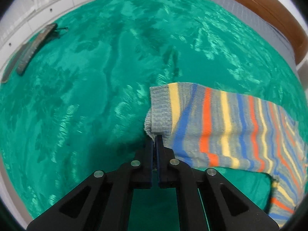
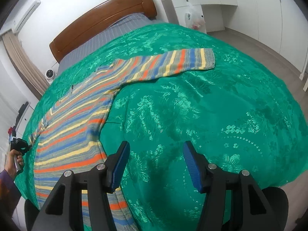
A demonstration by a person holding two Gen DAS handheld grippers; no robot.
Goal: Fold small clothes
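A striped knit sweater (image 2: 77, 119) in grey, blue, orange and yellow lies spread on the green bedspread (image 2: 192, 105). In the left wrist view my left gripper (image 1: 156, 137) is shut on the grey ribbed cuff (image 1: 160, 111) of one sleeve, which trails off to the right. The right wrist view shows that same gripper (image 2: 19, 144) small at the far left, held by a hand. My right gripper (image 2: 156, 144) stands open over bare bedspread, just right of the sweater's body, with nothing between its blue pads. The other sleeve (image 2: 173, 63) stretches out to the right, its cuff (image 2: 208, 58) lying flat.
A brown wooden headboard (image 2: 100, 21) and a grey sheet (image 2: 107, 40) lie at the far end of the bed. Two dark flat objects (image 1: 34, 46) rest near the bedspread's left edge. A white desk with a plastic bag (image 2: 194, 17) stands beyond the bed; grey floor lies to the right.
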